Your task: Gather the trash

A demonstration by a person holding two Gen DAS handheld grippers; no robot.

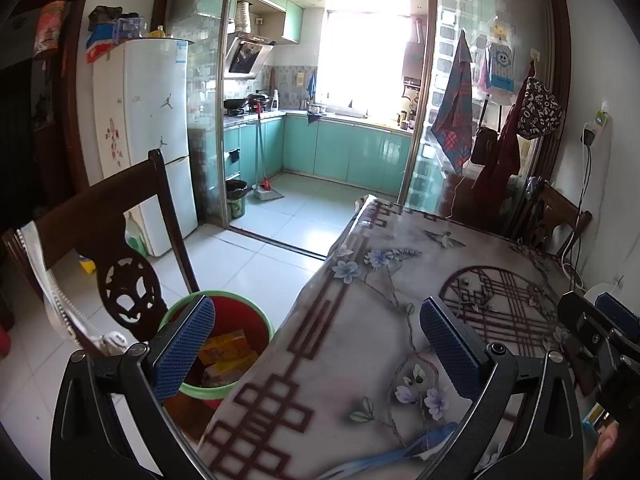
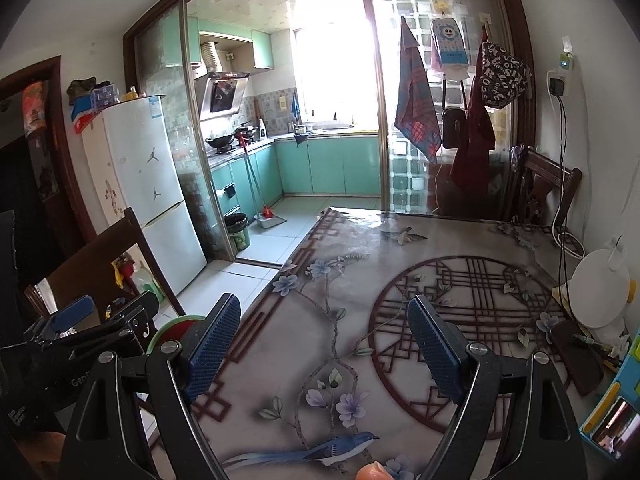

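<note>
A red bin with a green rim (image 1: 236,312) stands on the floor at the table's left edge. Yellow packaging trash (image 1: 228,354) lies inside it. My left gripper (image 1: 316,344) is open and empty, held over the table edge with its left finger above the bin. My right gripper (image 2: 324,344) is open and empty above the flowered tablecloth (image 2: 360,280). The bin's rim (image 2: 176,326) peeks out beside the right gripper's left finger. The right gripper also shows at the right edge of the left wrist view (image 1: 600,332).
A dark wooden chair (image 1: 112,240) stands left of the bin. A white round lamp (image 2: 600,292), a dark phone-like slab (image 2: 576,356) and a blue box (image 2: 616,412) sit at the table's right side. A fridge (image 1: 152,136) and a kitchen doorway lie beyond.
</note>
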